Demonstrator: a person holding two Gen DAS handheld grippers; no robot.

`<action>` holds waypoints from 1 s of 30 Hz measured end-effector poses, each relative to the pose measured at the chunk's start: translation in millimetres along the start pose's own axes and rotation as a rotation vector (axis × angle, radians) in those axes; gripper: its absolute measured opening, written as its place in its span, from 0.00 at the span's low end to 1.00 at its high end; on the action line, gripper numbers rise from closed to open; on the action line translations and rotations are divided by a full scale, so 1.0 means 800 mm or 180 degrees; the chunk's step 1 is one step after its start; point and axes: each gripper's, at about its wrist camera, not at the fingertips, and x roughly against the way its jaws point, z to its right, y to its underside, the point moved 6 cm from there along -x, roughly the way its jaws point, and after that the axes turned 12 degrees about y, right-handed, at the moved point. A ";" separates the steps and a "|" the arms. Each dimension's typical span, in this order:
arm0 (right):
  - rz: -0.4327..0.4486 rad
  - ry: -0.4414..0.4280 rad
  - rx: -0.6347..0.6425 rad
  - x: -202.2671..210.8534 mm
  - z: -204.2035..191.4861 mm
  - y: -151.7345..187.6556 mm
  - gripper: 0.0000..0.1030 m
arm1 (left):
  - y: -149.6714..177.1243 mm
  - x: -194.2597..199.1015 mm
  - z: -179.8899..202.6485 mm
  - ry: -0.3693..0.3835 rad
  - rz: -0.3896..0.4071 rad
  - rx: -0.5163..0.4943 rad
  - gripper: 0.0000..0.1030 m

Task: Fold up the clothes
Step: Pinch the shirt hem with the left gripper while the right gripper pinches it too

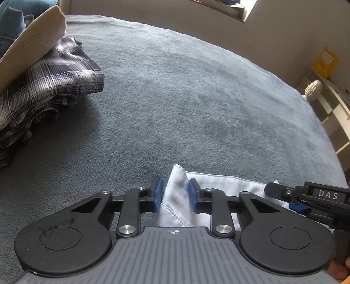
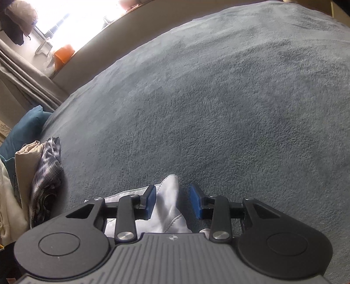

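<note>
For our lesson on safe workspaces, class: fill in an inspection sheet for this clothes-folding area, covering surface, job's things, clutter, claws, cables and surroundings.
Surface: grey-blue blanket, smooth.
Job's things: white garment at near edge; plaid garment under beige garment, stacked at the side.
Clutter: nothing seen.
Claws: left claw shut on a white garment fold; right claw open around another fold.
Cables: nothing seen.
Surroundings: curtain, bright window, yellow box on shelf.
</note>
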 end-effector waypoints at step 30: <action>0.0369 -0.0347 0.0488 0.160 -0.024 0.044 0.02 | 0.023 0.146 0.083 0.0432 0.0577 -0.0874 0.00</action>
